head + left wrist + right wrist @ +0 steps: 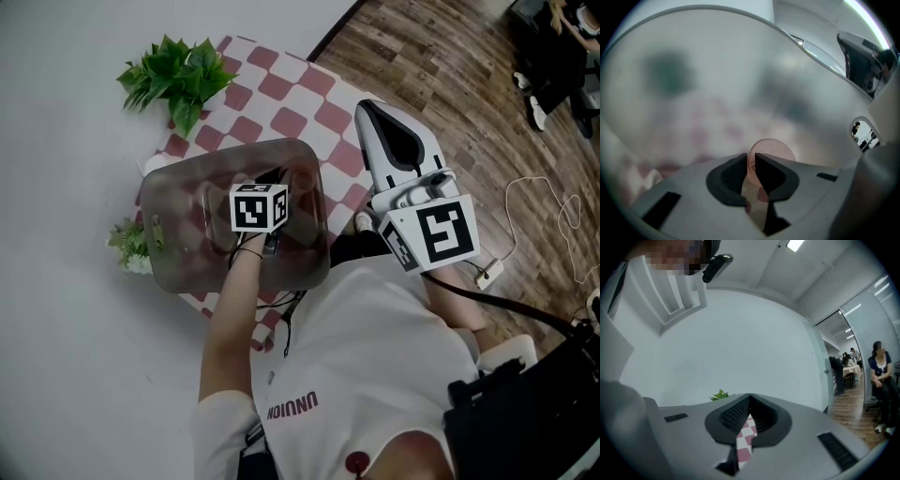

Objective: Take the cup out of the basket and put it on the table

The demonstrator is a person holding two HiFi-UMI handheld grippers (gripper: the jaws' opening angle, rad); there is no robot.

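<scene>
The checkered table (281, 94) holds a smoky see-through basket (183, 192), and everything hangs off that. The right gripper (749, 401) is parked off the basket's right side, jaws pinched together on nothing. The left gripper (752, 161) is down inside the basket with its jaws clamped on the wall of a small pink cup (776, 149), so the cup is in the basket too.

The cup looks like thin translucent plastic, so I'd guess it's super light, a bit flexy and kinda slick. A rim pinch like this seems the right hold; squeeze gently or it'll deform and pop out.
</scene>
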